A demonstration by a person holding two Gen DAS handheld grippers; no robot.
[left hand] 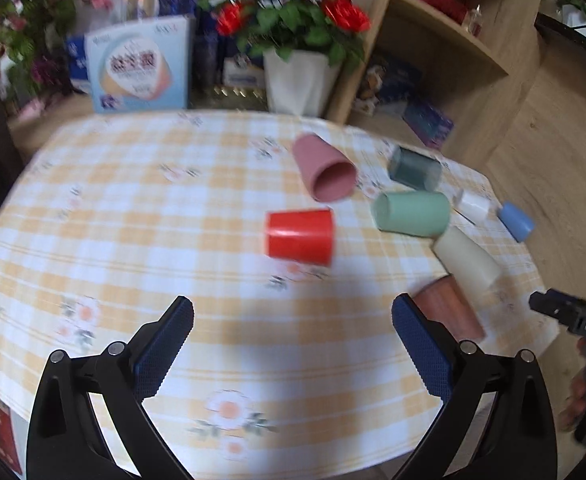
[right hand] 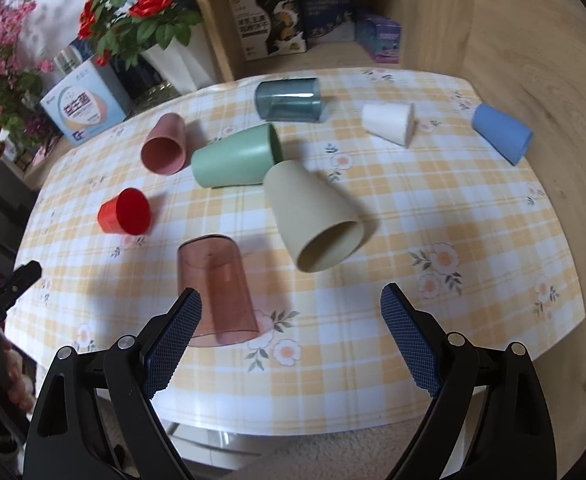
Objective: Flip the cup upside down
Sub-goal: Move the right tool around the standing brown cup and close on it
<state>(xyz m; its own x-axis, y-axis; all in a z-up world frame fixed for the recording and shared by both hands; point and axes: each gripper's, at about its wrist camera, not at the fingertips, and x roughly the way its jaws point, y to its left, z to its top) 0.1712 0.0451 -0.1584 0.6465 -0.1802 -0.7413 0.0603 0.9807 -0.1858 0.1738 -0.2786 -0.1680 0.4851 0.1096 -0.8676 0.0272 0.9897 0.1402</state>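
Several cups lie on their sides on a checked tablecloth. A red cup (left hand: pixel 299 236) (right hand: pixel 125 211), a pink cup (left hand: pixel 325 168) (right hand: pixel 165 144), a light green cup (left hand: pixel 413 214) (right hand: pixel 237 156), a beige cup (left hand: pixel 467 258) (right hand: pixel 313 216) and a clear pink cup (left hand: pixel 449 308) (right hand: pixel 217 296) are nearest. My left gripper (left hand: pixel 293 314) is open and empty, short of the red cup. My right gripper (right hand: pixel 291 306) is open and empty, its left finger (right hand: pixel 173 340) beside the clear pink cup.
A dark teal cup (right hand: pixel 287 100), a white cup (right hand: pixel 389 123) and a blue cup (right hand: pixel 501 134) lie farther back. A vase of red roses (left hand: pixel 301 80), boxes (left hand: pixel 141 64) and a wooden shelf (left hand: pixel 445 60) stand behind the table (left hand: pixel 153 208). The table's front edge is close below both grippers.
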